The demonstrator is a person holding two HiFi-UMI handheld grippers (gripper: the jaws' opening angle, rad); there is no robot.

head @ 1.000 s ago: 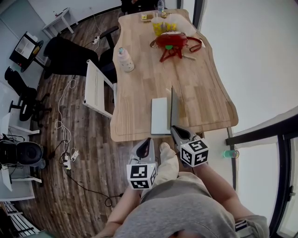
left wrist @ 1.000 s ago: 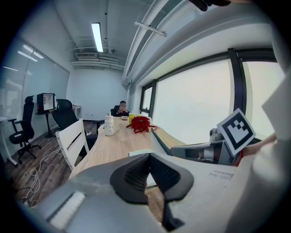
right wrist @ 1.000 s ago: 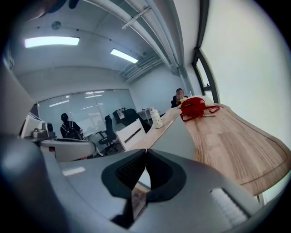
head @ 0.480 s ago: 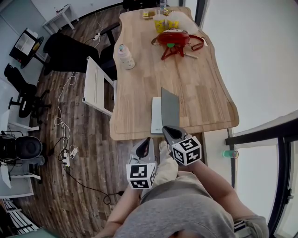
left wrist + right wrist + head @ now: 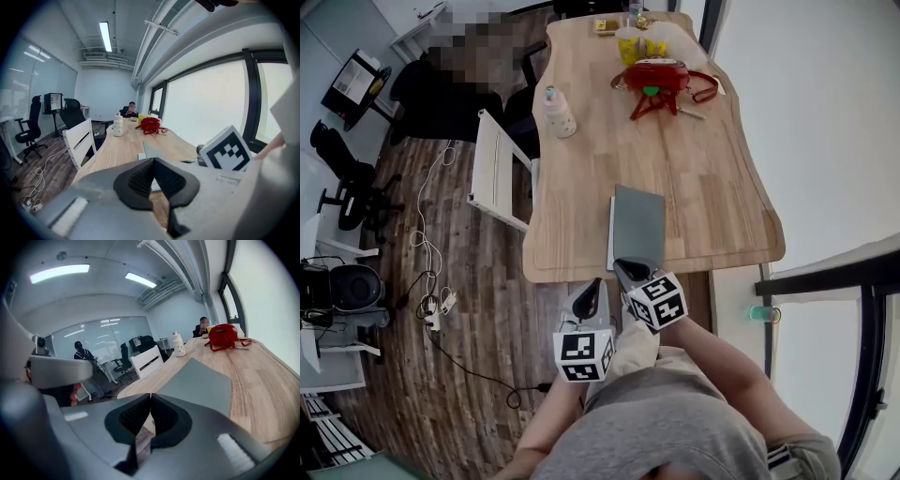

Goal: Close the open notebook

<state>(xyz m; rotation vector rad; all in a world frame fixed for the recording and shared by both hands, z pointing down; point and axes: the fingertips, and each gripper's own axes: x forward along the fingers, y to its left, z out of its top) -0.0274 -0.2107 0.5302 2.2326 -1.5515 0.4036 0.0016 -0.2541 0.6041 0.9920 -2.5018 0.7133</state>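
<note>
The notebook (image 5: 637,225) lies near the front edge of the wooden table (image 5: 712,187). Its grey cover (image 5: 201,383) leans low over the white page, and only a thin white strip (image 5: 611,234) shows along the left. My right gripper (image 5: 624,266) is at the cover's near edge, and in the right gripper view its jaws (image 5: 150,394) are shut on that edge. The left gripper (image 5: 596,283) hangs just off the table's front edge, to the left of the right one. It is shut (image 5: 153,159) and holds nothing.
A red bag (image 5: 656,80), a white bottle (image 5: 560,112) and yellow items (image 5: 639,47) stand on the far half of the table. A white chair (image 5: 497,173) stands at its left side. Another person (image 5: 131,108) sits at the far end. Cables lie on the floor (image 5: 431,281).
The grey cover swung from upright down to the left over the white page, and the right gripper moved left and lower with it. The left gripper stayed put.
</note>
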